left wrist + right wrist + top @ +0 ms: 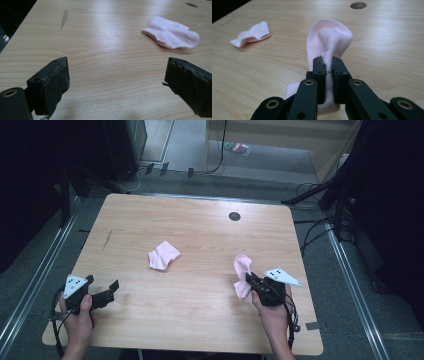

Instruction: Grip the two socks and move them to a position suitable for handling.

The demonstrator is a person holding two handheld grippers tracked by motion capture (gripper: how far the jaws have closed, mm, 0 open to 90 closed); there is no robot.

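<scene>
right gripper (328,65): jaws pinched a pink sock (329,40) at mid-length, toe bulging up past the jaws, near the table's right front | left gripper (117,82): jaws spread wide, nothing between, low over bare wooden table (200,225) at left front | second pink sock (163,255): lay crumpled mid-table, well apart from both grippers

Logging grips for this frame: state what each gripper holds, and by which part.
The right gripper is shut on a pink sock, pinching a fold near its middle. The left gripper is open and holds nothing; the other pink sock lies loose on the table.
</scene>
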